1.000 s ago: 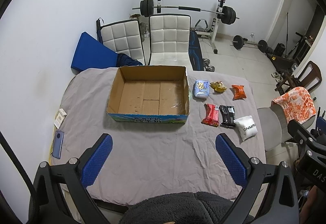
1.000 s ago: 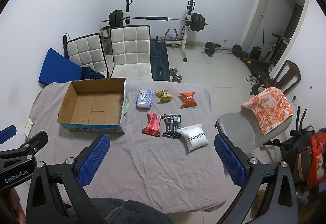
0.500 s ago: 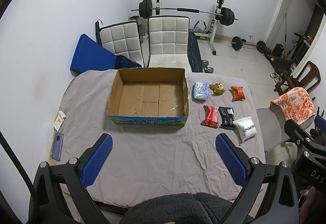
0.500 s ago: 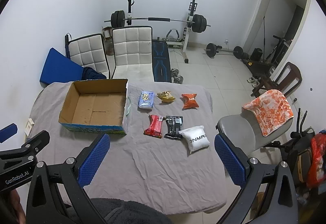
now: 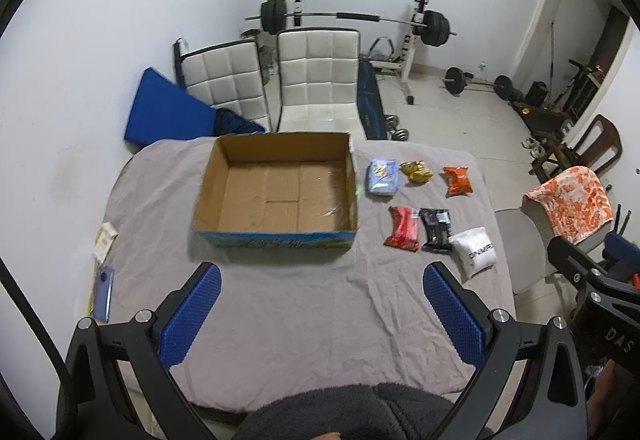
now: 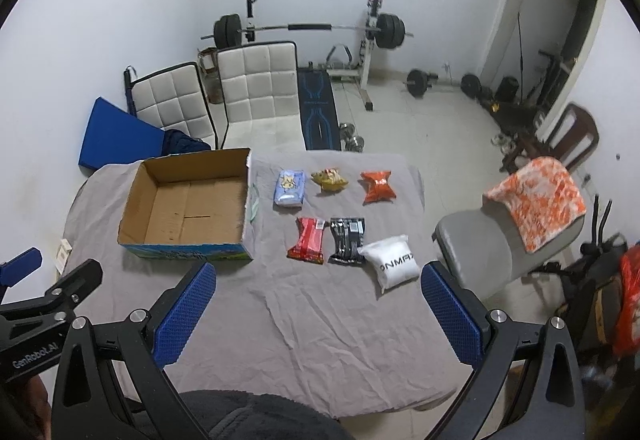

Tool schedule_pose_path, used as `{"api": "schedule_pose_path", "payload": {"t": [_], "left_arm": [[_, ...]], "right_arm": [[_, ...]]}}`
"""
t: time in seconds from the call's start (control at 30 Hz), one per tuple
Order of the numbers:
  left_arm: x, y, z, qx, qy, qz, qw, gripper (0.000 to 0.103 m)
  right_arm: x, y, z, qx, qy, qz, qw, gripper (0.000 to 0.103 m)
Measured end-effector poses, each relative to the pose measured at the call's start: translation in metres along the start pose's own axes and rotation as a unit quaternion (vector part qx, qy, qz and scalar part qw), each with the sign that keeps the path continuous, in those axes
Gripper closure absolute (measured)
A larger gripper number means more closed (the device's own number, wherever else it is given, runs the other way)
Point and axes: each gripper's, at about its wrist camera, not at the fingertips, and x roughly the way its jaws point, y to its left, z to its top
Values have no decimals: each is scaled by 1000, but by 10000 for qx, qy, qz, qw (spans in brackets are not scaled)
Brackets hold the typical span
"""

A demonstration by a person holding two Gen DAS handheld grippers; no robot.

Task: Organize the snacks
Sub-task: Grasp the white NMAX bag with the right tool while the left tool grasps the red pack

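Since a second ago you have eased both grippers slightly forward, so the counter [image 5: 288, 304] sits a bit nearer; nothing on it has shifted. Your left gripper [image 5: 322, 314] and right gripper [image 6: 318, 314] both hang above the grey cloth with jaws spread wide, holding nothing. The cardboard box [image 5: 276, 195] stands empty. Just to its right lie six snacks: light-blue packet [image 6: 289, 187], yellow bag [image 6: 330, 179], orange bag [image 6: 378, 187], red bar [image 6: 308, 240], black bar [image 6: 347, 240], white pouch [image 6: 393, 263].
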Motion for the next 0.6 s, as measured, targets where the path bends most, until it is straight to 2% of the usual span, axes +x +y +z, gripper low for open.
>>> {"api": "schedule_pose_path", "payload": {"t": [0.17, 0.3, 0.43, 0.5, 0.6], "left_arm": [[29, -20, 19, 155, -92, -226, 9996, 0], [76, -45, 39, 285, 176, -438, 9985, 0], [139, -77, 53, 456, 580, -498, 9960, 0], [180, -97, 56, 516, 919, -491, 9932, 0], [244, -124, 58, 498, 1472, -508, 9866, 0]], "right_arm": [[48, -47, 16, 231, 378, -248, 9987, 0], [110, -98, 25, 415, 884, -441, 9942, 0], [210, -145, 24, 332, 1628, -486, 9849, 0], [262, -160, 19, 217, 1939, -407, 9799, 0], [348, -179, 6, 109, 2561, -237, 9663, 0]]}}
